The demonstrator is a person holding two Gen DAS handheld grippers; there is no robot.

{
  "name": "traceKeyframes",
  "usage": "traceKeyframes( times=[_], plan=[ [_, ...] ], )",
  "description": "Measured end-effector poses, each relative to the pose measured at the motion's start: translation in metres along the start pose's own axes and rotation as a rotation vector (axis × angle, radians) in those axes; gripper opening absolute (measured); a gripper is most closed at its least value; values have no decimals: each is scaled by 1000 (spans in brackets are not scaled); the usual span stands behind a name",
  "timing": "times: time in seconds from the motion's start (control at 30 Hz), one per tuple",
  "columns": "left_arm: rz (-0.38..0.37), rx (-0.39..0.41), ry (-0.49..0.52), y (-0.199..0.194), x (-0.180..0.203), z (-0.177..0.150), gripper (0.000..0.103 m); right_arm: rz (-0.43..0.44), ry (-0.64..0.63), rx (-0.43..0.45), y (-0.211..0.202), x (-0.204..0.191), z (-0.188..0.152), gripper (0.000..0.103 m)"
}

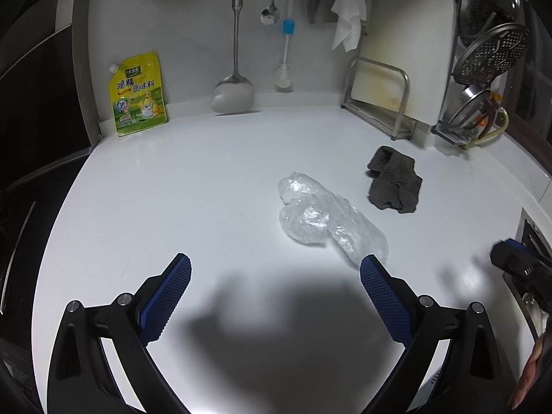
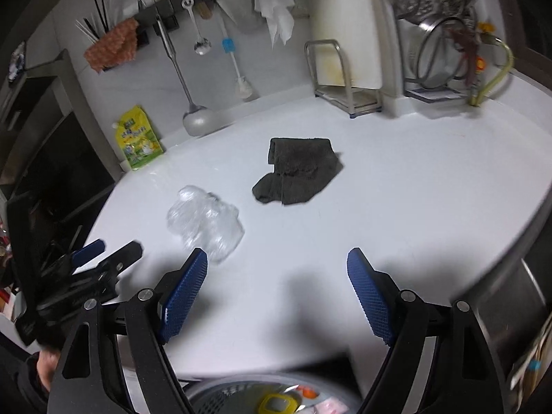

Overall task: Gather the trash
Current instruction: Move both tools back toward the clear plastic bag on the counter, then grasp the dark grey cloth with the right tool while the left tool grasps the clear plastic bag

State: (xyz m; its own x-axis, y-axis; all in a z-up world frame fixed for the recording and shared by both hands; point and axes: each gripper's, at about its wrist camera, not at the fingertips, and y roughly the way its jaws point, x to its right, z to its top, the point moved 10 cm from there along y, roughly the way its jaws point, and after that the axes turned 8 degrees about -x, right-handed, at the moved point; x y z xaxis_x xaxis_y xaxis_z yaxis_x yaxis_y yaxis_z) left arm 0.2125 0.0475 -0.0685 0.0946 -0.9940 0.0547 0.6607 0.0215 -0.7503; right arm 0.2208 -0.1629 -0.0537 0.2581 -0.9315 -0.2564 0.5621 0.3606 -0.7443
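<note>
A crumpled clear plastic bag (image 1: 327, 217) lies on the white counter (image 1: 172, 189), also in the right wrist view (image 2: 203, 222). My left gripper (image 1: 276, 265) is open and empty, just short of the bag, its right finger (image 1: 383, 289) near the bag's near end. My right gripper (image 2: 277, 262) is open and empty above the counter's front edge, the bag ahead to its left. A grey bin (image 2: 214, 393) holding trash shows below the right gripper. The left gripper (image 2: 100, 258) appears at the left of the right wrist view.
A dark grey cloth (image 1: 395, 184) lies beyond the bag, also in the right wrist view (image 2: 298, 170). A yellow seasoning pouch (image 1: 138, 95) leans on the back wall. A hanging spatula (image 1: 233, 86), a cutting board rack (image 1: 379, 96) and a dish rack (image 1: 483, 79) line the back.
</note>
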Motion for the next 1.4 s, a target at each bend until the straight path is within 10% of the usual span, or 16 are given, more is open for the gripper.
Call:
traceKeyframes(
  times=[0.93,1.13,1.4],
  plan=[
    [-44,-65,-5,42,10,22,97,-128,-91,-219,156,3,79,79],
    [-45,-78,0,46,17,21,97,-113,-116,-190,150,7,79,39],
    [-39,-103,-2,54,28,17,97,-29,-55,-86,105,24,79,30]
  ],
)
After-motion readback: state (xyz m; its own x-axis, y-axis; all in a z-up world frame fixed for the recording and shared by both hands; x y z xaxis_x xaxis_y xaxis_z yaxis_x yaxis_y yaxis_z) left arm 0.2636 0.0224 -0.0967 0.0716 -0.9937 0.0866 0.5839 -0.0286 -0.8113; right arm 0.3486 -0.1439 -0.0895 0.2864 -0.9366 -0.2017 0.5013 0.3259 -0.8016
